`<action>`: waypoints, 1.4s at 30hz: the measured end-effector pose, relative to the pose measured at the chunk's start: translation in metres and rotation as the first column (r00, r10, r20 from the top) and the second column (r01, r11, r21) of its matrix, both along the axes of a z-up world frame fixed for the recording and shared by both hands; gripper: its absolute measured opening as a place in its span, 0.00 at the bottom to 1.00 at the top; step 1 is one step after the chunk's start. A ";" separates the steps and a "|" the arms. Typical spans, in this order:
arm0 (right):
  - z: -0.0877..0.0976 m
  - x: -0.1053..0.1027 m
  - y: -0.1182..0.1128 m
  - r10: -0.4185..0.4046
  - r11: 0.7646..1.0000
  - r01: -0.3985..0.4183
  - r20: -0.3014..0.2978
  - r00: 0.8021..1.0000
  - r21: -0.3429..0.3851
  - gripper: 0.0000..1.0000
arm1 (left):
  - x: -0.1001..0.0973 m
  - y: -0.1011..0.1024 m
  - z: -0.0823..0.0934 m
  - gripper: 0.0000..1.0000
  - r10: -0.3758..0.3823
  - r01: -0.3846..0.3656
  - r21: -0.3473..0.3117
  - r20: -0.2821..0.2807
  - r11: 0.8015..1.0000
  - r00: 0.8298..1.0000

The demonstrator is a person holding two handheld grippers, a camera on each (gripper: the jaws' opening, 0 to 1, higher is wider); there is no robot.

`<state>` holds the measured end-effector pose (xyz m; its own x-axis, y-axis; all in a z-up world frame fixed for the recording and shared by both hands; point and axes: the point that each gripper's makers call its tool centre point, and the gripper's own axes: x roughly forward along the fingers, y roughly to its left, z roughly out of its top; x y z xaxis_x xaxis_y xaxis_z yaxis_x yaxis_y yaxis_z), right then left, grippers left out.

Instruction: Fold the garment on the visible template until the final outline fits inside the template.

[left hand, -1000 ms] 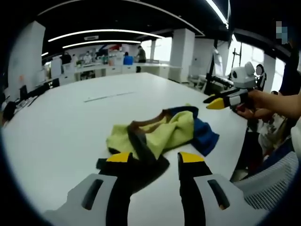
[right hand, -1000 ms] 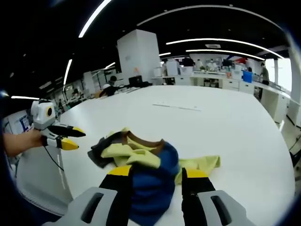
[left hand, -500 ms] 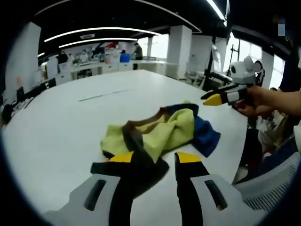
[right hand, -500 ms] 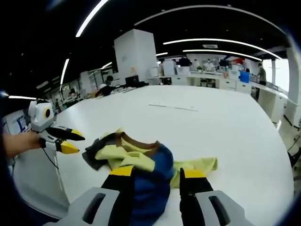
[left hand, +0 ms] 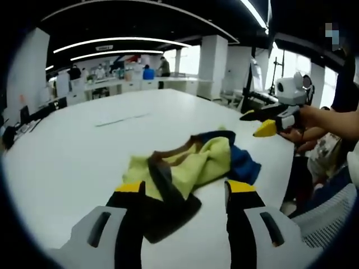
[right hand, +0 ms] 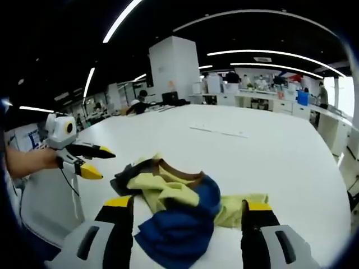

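**Garment crumpled, both grippers clear**

While the white table point(left hand: 67, 162) carries it, the yellow, blue and black garment point(left hand: 190, 165) lies bunched near the edge. Left gripper point(left hand: 185, 190) jaws spread, holding nothing. Right gripper point(right hand: 189, 206) jaws likewise wide apart, hovering over the blue part.

Free room: bare white table point(left hand: 73, 151) lies wide open beyond and to the left of the left tool point(left hand: 182, 193), and beyond and to the right of the right tool point(right hand: 188, 210).

Obstacle: crumpled garment point(left hand: 188, 162) heaped directly ahead of both tools, its dark part lying between the spread jaws of the left, its blue part between the spread jaws of the right.

Obstacle: a chair point(left hand: 331, 216) at the table edge, right of the left tool.

Far side: desks point(right hand: 263, 98), well apart.
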<state>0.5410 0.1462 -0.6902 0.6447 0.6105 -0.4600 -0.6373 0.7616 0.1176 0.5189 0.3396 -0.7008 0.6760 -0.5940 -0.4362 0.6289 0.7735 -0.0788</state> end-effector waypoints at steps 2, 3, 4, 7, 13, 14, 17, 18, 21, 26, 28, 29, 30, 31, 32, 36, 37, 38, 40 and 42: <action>-0.001 -0.005 0.002 0.017 1.000 -0.017 -0.007 1.000 -0.008 0.90 | 0.000 0.003 0.001 0.63 0.010 -0.010 0.006 0.006 1.000 1.000; -0.001 -0.006 0.002 0.023 1.000 -0.023 -0.006 1.000 -0.019 0.92 | 0.000 0.004 0.001 0.66 0.012 -0.012 0.007 0.008 1.000 1.000; -0.002 -0.007 0.002 0.030 0.999 -0.030 0.000 1.000 -0.035 0.94 | 0.000 0.006 0.001 0.68 0.015 -0.015 0.010 0.009 1.000 1.000; -0.005 -0.009 0.001 0.034 0.998 -0.034 -0.003 0.999 -0.048 0.97 | -0.001 0.008 0.000 0.71 0.017 -0.017 0.016 0.004 1.000 1.000; -0.008 -0.015 0.000 0.044 0.998 -0.045 -0.018 0.999 -0.054 0.99 | -0.003 0.012 0.001 0.76 0.030 -0.030 0.017 0.007 0.999 1.000; -0.008 -0.016 0.000 0.046 0.997 -0.047 -0.018 0.999 -0.056 0.99 | -0.003 0.013 0.001 0.77 0.033 -0.033 0.017 0.008 0.999 0.999; -0.009 -0.016 -0.002 0.043 0.997 -0.044 -0.021 0.999 -0.059 0.99 | -0.005 0.014 0.000 0.78 0.035 -0.035 0.021 0.000 0.999 0.999; -0.008 -0.016 -0.002 0.042 0.997 -0.043 -0.020 0.999 -0.058 0.99 | -0.005 0.015 -0.001 0.79 0.037 -0.037 0.023 0.000 0.999 0.999; -0.008 -0.015 -0.003 0.034 0.998 -0.035 -0.022 0.999 -0.052 0.99 | -0.005 0.015 -0.001 0.79 0.038 -0.038 0.021 -0.004 0.999 0.999; -0.008 -0.015 -0.005 0.026 0.998 -0.027 -0.022 0.999 -0.048 0.99 | -0.004 0.015 -0.002 0.77 0.038 -0.038 0.027 -0.010 0.999 0.999; -0.008 -0.015 -0.005 0.025 0.999 -0.026 -0.023 0.999 -0.047 0.99 | -0.004 0.014 -0.002 0.75 0.040 -0.039 0.022 -0.012 0.999 0.999; -0.008 -0.014 -0.005 0.022 0.999 -0.023 -0.021 1.000 -0.047 0.99 | -0.004 0.014 -0.002 0.75 0.040 -0.040 0.020 -0.013 0.999 0.999; -0.007 -0.013 -0.006 0.021 0.999 -0.022 -0.021 1.000 -0.047 0.98 | -0.003 0.014 -0.001 0.74 0.043 -0.042 0.018 -0.011 0.999 0.999; -0.007 -0.012 -0.006 0.018 0.999 -0.019 -0.020 1.000 -0.046 0.98 | -0.002 0.015 -0.002 0.74 0.044 -0.044 0.020 -0.011 0.999 0.999; -0.007 -0.010 -0.007 0.013 0.999 -0.014 -0.020 1.000 -0.042 0.97 | -0.002 0.015 -0.002 0.73 0.045 -0.045 0.027 -0.013 0.999 0.999; -0.005 -0.003 -0.007 -0.001 0.999 0.001 -0.017 1.000 -0.036 0.93 | 0.000 0.014 -0.003 0.68 0.046 -0.046 0.030 -0.014 0.999 0.999; -0.005 -0.001 -0.007 -0.005 0.999 0.004 -0.014 1.000 -0.037 0.92 | 0.001 0.013 -0.004 0.67 0.047 -0.046 0.031 -0.017 0.998 0.999; -0.005 0.001 -0.007 -0.005 0.999 0.005 -0.012 1.000 -0.037 0.90 | 0.002 0.013 -0.004 0.66 0.045 -0.045 0.033 -0.017 0.998 0.999; -0.005 0.005 -0.007 -0.017 0.999 0.016 -0.014 1.000 -0.034 0.86 | 0.004 0.011 -0.006 0.62 0.048 -0.047 0.036 -0.020 0.998 0.999; -0.006 0.009 -0.006 -0.026 0.999 0.025 -0.014 1.000 -0.031 0.81 | 0.005 0.010 -0.008 0.58 0.047 -0.047 0.037 -0.023 0.998 0.999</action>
